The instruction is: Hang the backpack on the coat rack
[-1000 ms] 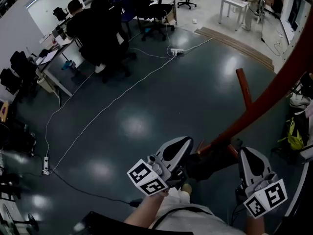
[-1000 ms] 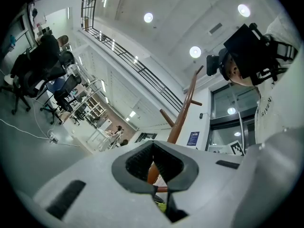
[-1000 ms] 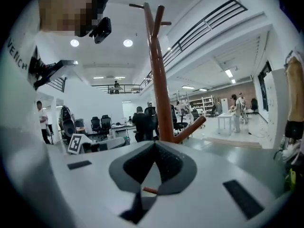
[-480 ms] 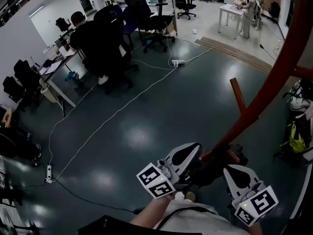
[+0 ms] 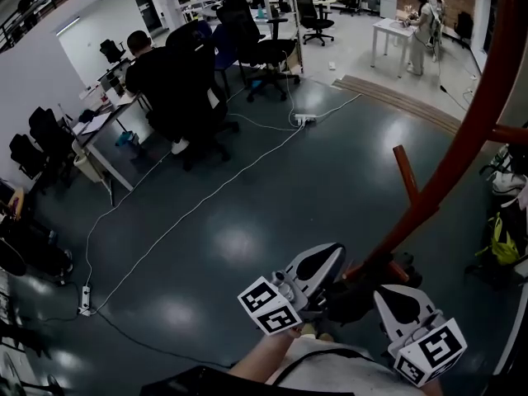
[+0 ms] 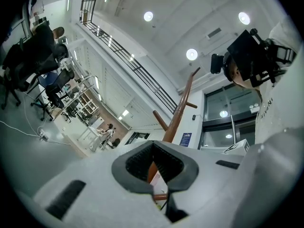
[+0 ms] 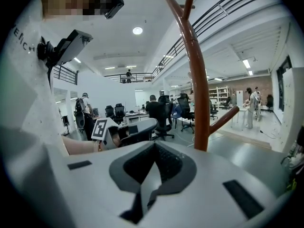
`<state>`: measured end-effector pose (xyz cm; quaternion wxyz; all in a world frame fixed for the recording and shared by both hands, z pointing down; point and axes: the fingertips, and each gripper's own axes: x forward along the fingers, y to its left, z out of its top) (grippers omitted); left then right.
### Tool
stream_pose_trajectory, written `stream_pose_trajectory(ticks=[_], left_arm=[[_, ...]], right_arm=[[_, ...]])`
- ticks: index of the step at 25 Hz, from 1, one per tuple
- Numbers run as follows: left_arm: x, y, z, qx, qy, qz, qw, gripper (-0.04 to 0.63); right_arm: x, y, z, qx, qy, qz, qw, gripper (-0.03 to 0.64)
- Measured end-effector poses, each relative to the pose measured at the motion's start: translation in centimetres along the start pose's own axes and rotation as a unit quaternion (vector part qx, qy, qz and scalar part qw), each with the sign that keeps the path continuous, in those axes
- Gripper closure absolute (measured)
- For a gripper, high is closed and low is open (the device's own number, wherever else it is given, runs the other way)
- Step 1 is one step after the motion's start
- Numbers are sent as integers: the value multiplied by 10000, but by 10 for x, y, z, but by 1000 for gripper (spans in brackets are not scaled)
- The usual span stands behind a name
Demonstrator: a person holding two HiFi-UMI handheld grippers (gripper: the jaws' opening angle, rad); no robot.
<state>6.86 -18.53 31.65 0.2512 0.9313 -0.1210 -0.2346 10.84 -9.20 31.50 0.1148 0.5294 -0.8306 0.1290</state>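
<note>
The red-brown coat rack rises from between my grippers toward the top right, with a peg sticking up on its left side. It also shows in the left gripper view and the right gripper view. My left gripper is shut and empty, just left of the pole's foot. My right gripper is shut and empty on the pole's right. A dark shape lies between them at the foot; I cannot tell what it is. I cannot pick out a backpack for certain.
Bags with a yellow-green piece lie at the right edge. Office chairs and a seated person are at desks far left. White cables and a power strip cross the dark floor. A white table stands far back.
The grippers have drawn closer together: the left one shifted right, the right one moved left and lower. The rack pole now appears steeper in the head view.
</note>
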Motion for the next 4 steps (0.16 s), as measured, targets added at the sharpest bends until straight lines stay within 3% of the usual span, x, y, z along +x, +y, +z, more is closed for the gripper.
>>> stream_pose_trajectory(ticks=[4], left_arm=[[-2,0,4,-8,6,-23,10000,586]], right_arm=[[3,11,1,-17,29,88,10000,603]])
